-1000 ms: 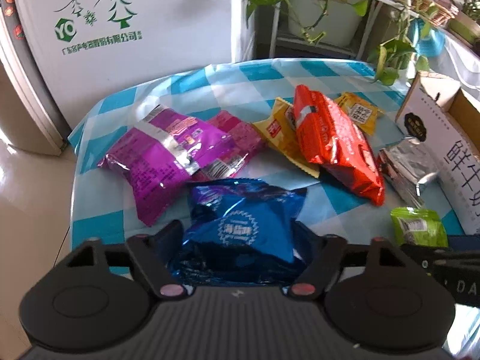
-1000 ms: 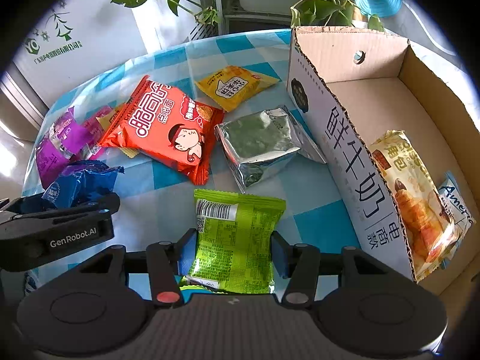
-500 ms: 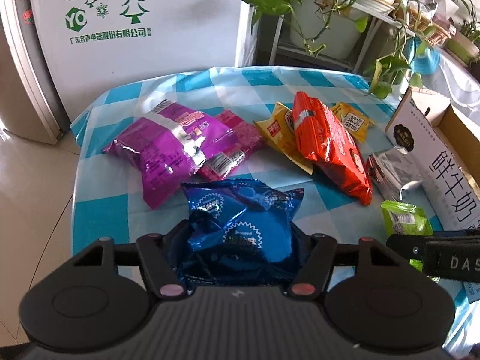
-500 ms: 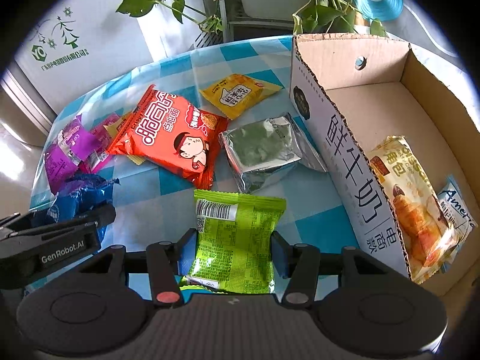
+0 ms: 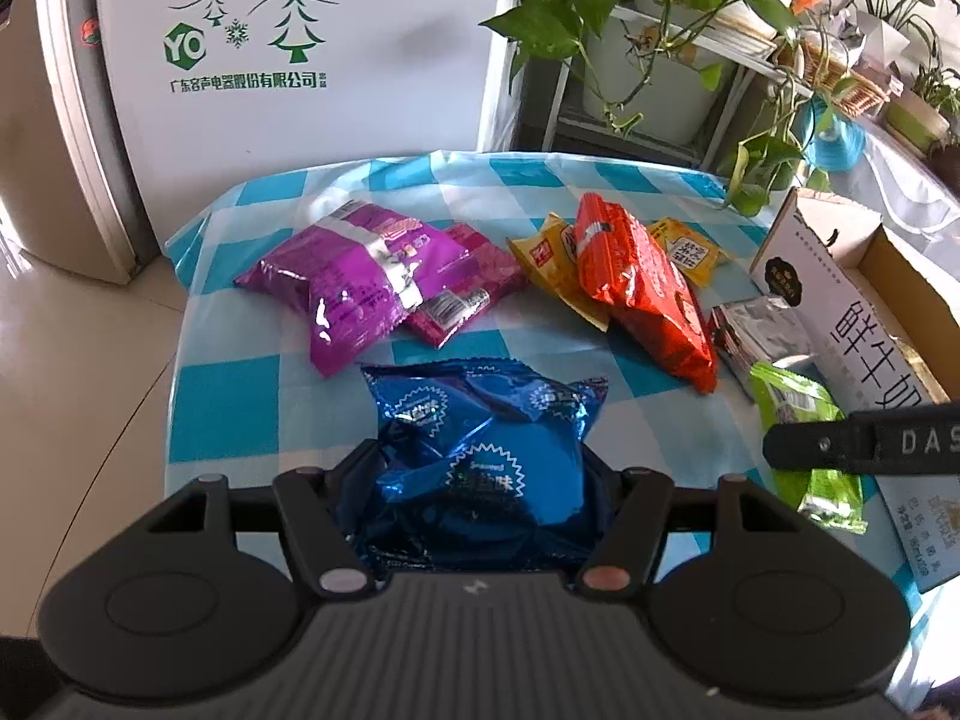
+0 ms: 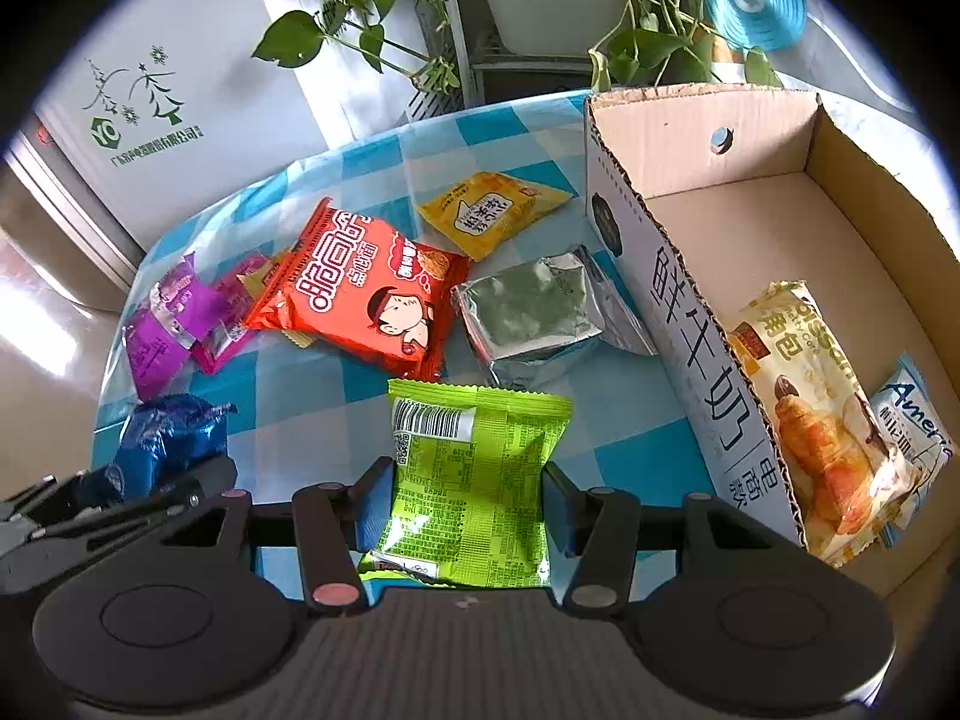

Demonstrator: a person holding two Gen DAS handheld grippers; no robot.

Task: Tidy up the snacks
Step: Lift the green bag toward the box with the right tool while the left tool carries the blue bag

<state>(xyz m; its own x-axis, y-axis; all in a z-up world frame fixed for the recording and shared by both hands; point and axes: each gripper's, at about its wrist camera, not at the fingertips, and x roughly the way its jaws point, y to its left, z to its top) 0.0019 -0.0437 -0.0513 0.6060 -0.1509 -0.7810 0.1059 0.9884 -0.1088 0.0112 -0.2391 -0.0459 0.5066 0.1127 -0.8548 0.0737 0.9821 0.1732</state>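
Observation:
My left gripper (image 5: 480,468) is shut on a shiny blue snack bag (image 5: 480,414), which crumples between the fingers and sits slightly off the checked tablecloth (image 5: 228,402). My right gripper (image 6: 467,480) is shut on a green snack packet (image 6: 474,444), back side up, just left of the open cardboard box (image 6: 690,312). Inside the box lie a croissant bag (image 6: 804,408) and a blue-white packet (image 6: 912,420). The left gripper and its blue bag (image 6: 168,438) show at the lower left of the right wrist view.
On the cloth lie a red bag (image 6: 366,294), a yellow packet (image 6: 489,213), a silver packet (image 6: 528,312) and purple bags (image 5: 348,282). A white fridge (image 5: 300,60) and potted plants (image 5: 660,30) stand behind the table. The table's left edge drops to the floor.
The left fingers have closed in on the blue bag, crumpling it, and lifted it a little back from the cloth. The right gripper keeps its hold on the green packet, nearly still.

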